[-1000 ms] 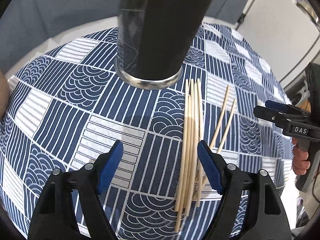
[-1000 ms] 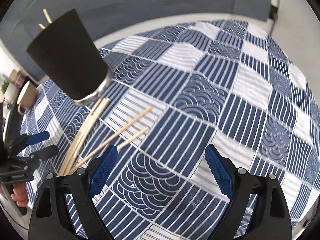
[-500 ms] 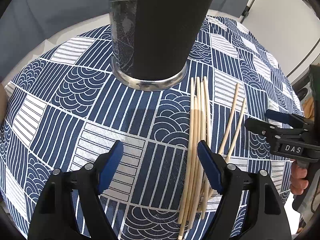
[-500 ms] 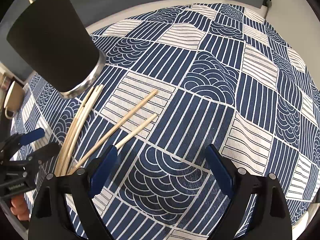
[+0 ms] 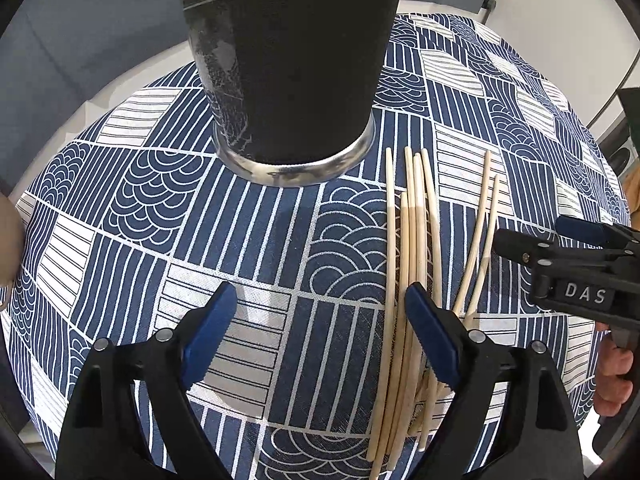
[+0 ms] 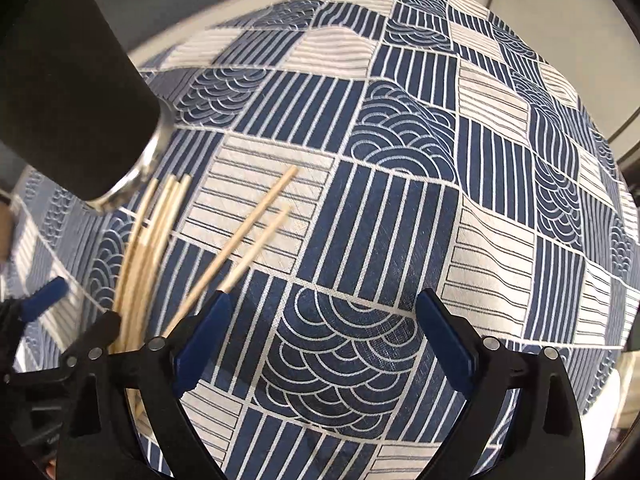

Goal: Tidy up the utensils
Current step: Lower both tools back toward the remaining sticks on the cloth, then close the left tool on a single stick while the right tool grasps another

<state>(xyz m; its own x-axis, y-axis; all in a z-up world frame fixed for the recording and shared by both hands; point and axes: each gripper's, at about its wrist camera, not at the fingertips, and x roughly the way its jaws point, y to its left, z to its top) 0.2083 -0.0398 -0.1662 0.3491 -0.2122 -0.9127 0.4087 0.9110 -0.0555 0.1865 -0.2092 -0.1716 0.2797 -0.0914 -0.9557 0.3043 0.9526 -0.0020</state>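
Wooden chopsticks (image 5: 404,280) lie bundled on the blue patterned tablecloth (image 5: 248,240), just beside the black cup (image 5: 288,60). The left gripper (image 5: 320,328) has just been widening, empty; its right finger overlaps the bundle.

Right wrist view: the right gripper (image 6: 324,336), likewise just widening, holds nothing; two loose chopsticks (image 6: 252,236), somewhat blurred, lie apparently near its left finger.

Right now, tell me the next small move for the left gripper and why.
Probably shift the left gripper sideways over the bundle of chopsticks and lower it: its jaws, which have just been opening, hold nothing, and the bundle lies under one finger, beside the black holder.
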